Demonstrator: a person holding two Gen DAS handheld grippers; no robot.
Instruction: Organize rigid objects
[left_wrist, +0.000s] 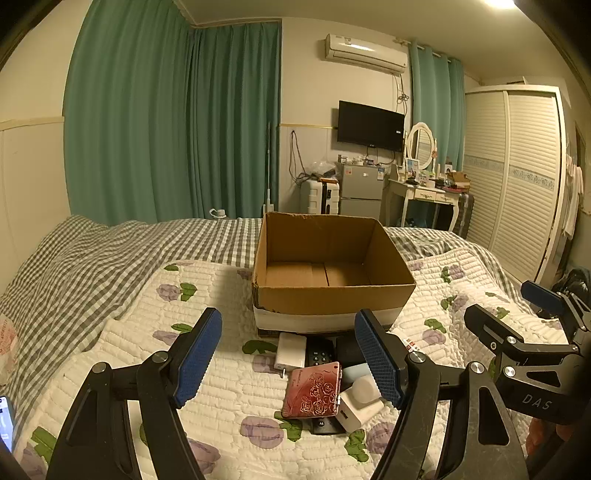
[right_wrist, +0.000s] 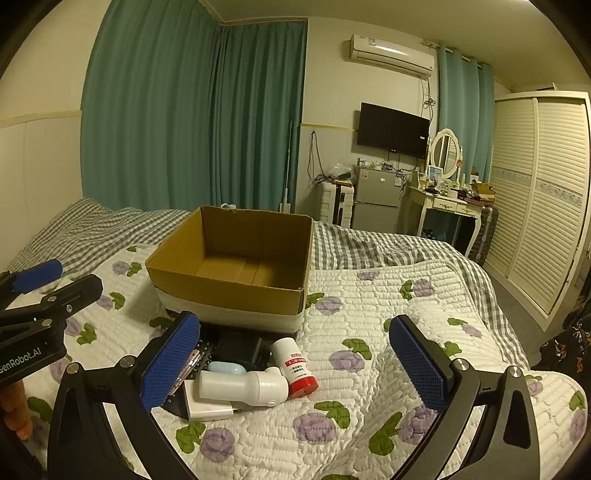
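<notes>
Quilted bedding (right_wrist: 388, 295) carries an empty box (right_wrist: 236, 291); the clutter lies just near of it. Both grippers, left gripper (left_wrist: 288, 363) and right gripper (right_wrist: 295, 363), are held spread and empty. Nearest lies the white bottle (right_wrist: 242, 387), long axis left-right, below the right gripper.

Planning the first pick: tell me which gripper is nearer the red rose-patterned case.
Left. The left gripper is open right over the red rose-patterned case, which lies between its fingers. The right gripper hangs open further right, the case hidden beyond its left finger.
</notes>
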